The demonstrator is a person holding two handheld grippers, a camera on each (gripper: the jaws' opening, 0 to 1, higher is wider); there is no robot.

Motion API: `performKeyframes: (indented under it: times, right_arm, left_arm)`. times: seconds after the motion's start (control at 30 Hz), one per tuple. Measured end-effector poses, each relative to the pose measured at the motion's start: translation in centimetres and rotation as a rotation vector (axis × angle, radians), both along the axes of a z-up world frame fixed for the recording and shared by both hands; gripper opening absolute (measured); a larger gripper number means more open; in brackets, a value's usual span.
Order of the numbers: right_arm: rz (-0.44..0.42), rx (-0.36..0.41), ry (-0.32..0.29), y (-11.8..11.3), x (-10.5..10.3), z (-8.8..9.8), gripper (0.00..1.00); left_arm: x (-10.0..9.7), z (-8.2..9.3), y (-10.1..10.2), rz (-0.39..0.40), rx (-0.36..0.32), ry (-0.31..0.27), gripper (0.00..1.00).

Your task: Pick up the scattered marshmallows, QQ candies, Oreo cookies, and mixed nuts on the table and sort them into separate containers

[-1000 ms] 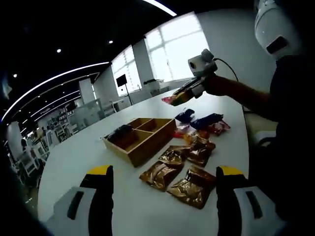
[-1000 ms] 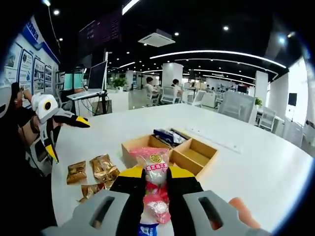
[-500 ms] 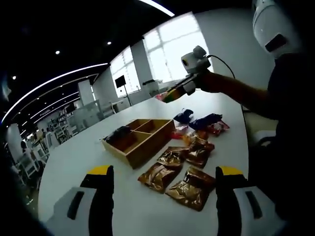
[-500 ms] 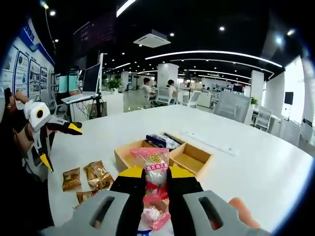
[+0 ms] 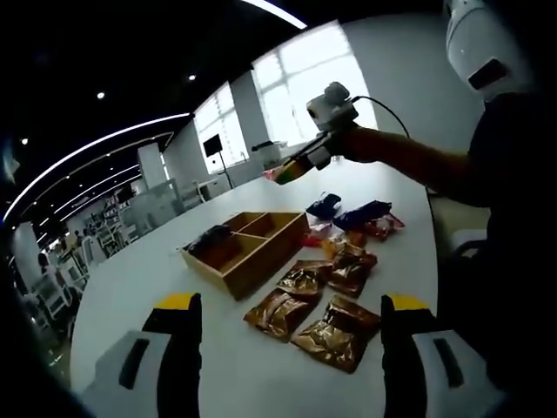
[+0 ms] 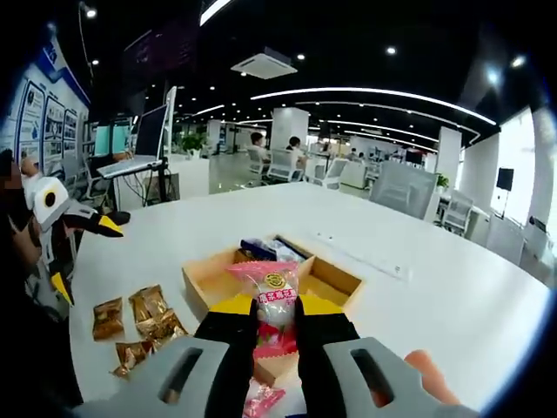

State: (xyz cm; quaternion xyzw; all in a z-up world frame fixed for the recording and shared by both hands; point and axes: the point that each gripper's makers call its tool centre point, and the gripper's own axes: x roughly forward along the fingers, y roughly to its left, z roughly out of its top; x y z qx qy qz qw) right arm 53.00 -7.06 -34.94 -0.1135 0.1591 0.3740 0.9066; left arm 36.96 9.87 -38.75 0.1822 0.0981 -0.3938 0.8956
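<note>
Plain unfinished-looking wood is seen on the divided tray, matt with a pale grain, lower middle of both views. The brown packets beside it are crinkly foil, very glossy. The pink packet clamped between the right gripper jaws is shiny clear plastic film. The white table is smooth, faintly reflective.

The divided tray is light tan wood on a white table. Loose packets are glossy golden-brown; others are blue. The held packet is clear with pink-red print and a yellow round emblem; jaw tips are yellow over black.
</note>
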Motion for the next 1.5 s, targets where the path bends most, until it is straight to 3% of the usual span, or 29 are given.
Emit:
performKeyframes:
  times: [0.6,0.67,0.87,1.17,1.5]
  right_arm:
    - [-0.035,-0.019,0.003,0.4,4.4,-1.0,0.13]
    - [-0.039,-0.06,-0.024,0.2,5.2,-1.4,0.13]
    - [-0.047,-0.091,-0.036,0.5,7.0,-2.6,0.13]
    - [-0.049,-0.1,0.002,1.4,8.8,-4.3,0.14]
    - [-0.091,-0.118,0.026,0.9,9.9,-6.3,0.14]
  left_arm:
    - [0.0,-0.1,-0.2,-0.014,0.022,-0.01,0.88]
    - [0.0,-0.3,-0.2,-0.013,0.026,-0.007,0.88]
    - [0.0,-0.7,0.0,-0.01,0.049,-0.005,0.87]
    - [-0.1,-0.8,0.1,-0.009,0.047,-0.002,0.87]
    - [-0.2,-1.4,0.5,-0.006,0.059,0.004,0.86]
